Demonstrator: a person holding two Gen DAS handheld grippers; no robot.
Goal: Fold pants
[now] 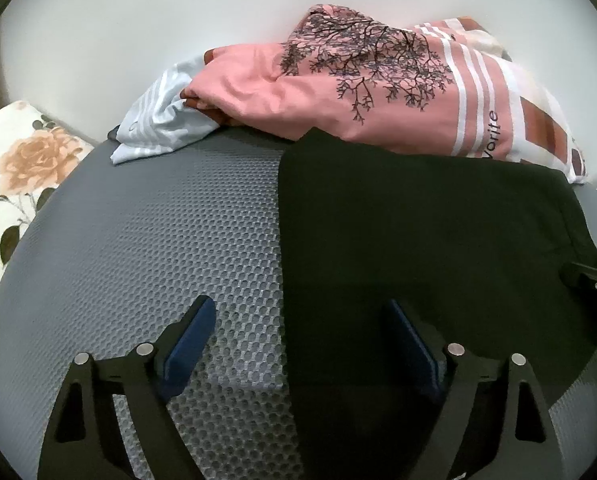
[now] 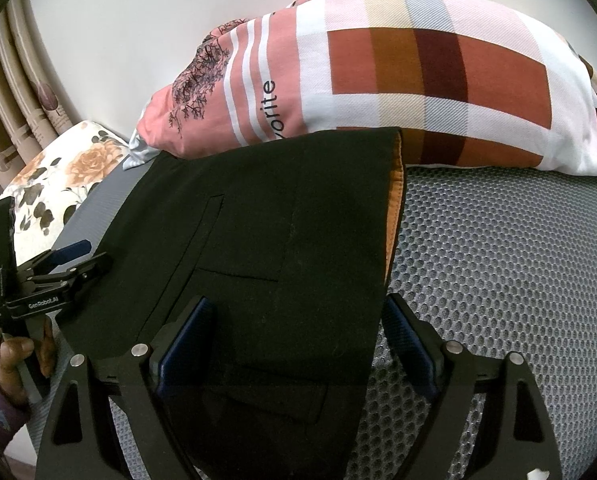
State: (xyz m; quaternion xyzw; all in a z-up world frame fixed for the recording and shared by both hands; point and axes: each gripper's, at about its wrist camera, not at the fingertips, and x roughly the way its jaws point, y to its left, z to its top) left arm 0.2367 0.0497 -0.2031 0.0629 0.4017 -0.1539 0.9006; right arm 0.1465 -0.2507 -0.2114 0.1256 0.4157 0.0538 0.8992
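The black pants (image 2: pixel 258 248) are a matt, finely woven cloth with stitched pocket seams and a smooth orange lining (image 2: pixel 394 216) along their three-o'clock edge. They lie on a grey honeycomb-mesh mattress (image 1: pixel 178 240), open-celled and rough. At twelve o'clock, the pink-and-checked pillow (image 2: pixel 418 72) is soft printed twill cloth. The left hand-held gripper (image 1: pixel 298 344) is matt black plastic with shiny metal pins and ribbed blue pads (image 1: pixel 186 344). At nine o'clock, the floral cushion (image 1: pixel 14 168) is smooth printed cloth.
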